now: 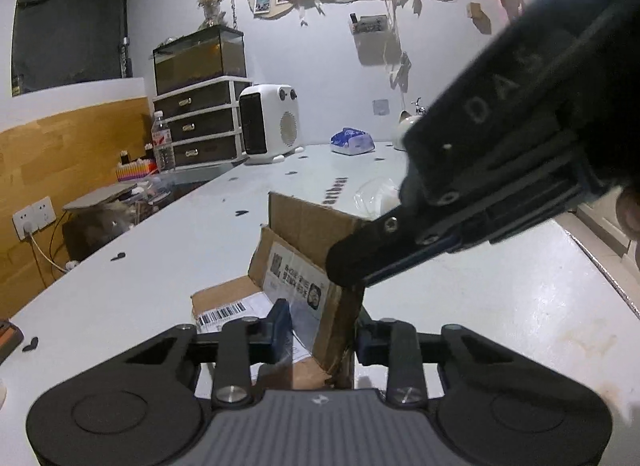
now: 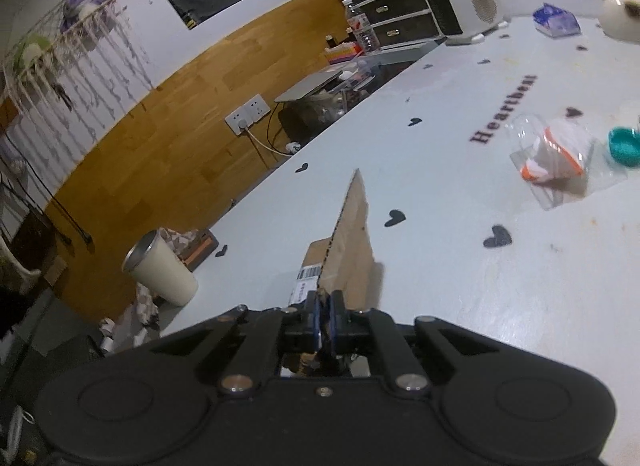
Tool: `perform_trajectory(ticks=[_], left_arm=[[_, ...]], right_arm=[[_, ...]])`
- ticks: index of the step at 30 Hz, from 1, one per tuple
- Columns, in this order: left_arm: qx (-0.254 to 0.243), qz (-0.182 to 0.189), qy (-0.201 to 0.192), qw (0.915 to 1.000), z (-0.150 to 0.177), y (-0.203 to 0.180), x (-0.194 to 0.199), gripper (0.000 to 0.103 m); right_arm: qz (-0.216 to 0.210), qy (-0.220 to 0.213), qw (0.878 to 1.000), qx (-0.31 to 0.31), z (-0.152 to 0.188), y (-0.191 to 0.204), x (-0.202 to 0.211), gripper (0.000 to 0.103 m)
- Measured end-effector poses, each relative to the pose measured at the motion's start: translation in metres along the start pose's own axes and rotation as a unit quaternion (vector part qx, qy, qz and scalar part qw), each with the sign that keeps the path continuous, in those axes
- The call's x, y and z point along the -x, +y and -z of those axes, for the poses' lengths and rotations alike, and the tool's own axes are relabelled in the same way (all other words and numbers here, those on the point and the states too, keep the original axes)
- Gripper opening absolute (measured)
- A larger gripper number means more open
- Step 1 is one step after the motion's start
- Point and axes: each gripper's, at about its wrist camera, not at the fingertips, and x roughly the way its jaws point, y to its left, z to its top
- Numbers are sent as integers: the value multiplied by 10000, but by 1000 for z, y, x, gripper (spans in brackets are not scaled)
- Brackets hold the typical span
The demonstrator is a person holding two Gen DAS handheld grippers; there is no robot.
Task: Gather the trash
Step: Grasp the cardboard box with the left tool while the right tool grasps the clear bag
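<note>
A torn brown cardboard box (image 1: 308,262) with shipping labels rests on the white table (image 1: 160,266). My left gripper (image 1: 320,336) is open, its fingers on either side of the box's near wall. My right gripper (image 2: 325,316) is shut on an upright cardboard flap (image 2: 352,242) of the same box; it shows in the left wrist view (image 1: 360,262) reaching in from the upper right. A clear plastic bag (image 2: 556,157) with orange-and-white contents lies farther out on the table.
A white heater (image 1: 270,123), drawer unit (image 1: 200,125), water bottle (image 1: 162,141) and tissue pack (image 1: 352,141) stand at the far end. A cream tumbler (image 2: 162,268) sits at the table's left edge. A teal lid (image 2: 624,145) lies beside the bag.
</note>
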Motion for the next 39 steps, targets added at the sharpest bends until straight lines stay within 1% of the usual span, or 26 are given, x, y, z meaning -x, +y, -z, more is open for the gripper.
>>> perform_trajectory(ticks=[2,3,5,7,8,9,12,15,18,20,23,25,27,29,30,31,32,33,34,36,37,39], left_arm=[[81,81,49,9999,0,4,0,33],[132,122,58,9998,1,6,0,33],[227,194,54,9995,2,11,1,33],[352,281,56,9990,2,18,1,31],[450,326,80,9984,4,21,2,30],[559,397,82,9976,5,26,3,30],[918,593,80,9940,12,40,8,27],[1293,696,70,9891,19,54,17,21],[1696,711,52,9829,27,68,26,17],[1896,688,15,9794,30,74,32,16],[2024,677,-22,9770,34,76,37,16],[2016,669,-16,9772,35,73,38,16],[1979,647,-3,9781,35,69,39,15],[1923,606,10,9795,35,64,40,15],[1863,575,19,9808,34,61,40,15],[1793,537,30,9823,34,59,40,15],[1710,492,48,9840,34,56,41,15],[1645,451,60,9853,33,54,42,15],[1584,412,72,9865,32,51,42,15],[1517,354,94,9877,31,49,42,15],[1494,330,105,9882,31,47,42,15],[1493,297,129,9883,30,47,42,15]], right_arm=[[-154,-49,9998,-95,4,-6,2,9],[-231,-74,9996,-165,5,-9,4,13],[-290,-249,9989,-272,5,-16,11,30],[-346,-464,9978,-326,4,-26,19,36],[-347,-571,9971,-357,2,-31,23,36],[-222,-703,9967,-351,0,-36,25,36],[412,-1111,9927,-215,-8,-52,29,36],[1136,-1454,9828,-22,-18,-70,25,37],[1664,-1541,9738,156,-31,-86,11,37],[1905,-1555,9691,197,-38,-93,-1,37],[2198,-1548,9628,286,-49,-99,-22,37],[2426,-1545,9570,371,-55,-100,-36,38],[2750,-1546,9480,419,-61,-100,-50,42],[3131,-1675,9339,415,-64,-102,-60,51],[3277,-1712,9280,470,-65,-103,-66,52],[3407,-1669,9236,546,-65,-105,-71,51],[3478,-1593,9222,570,-65,-108,-74,50],[3491,-1525,9232,502,-65,-112,-76,46],[3481,-1515,9244,371,-64,-116,-75,37],[3420,-1567,9261,275,-61,-119,-67,33],[3409,-1560,9264,349,-58,-116,-62,28],[3352,-1610,9270,482,-52,-110,-51,25]])
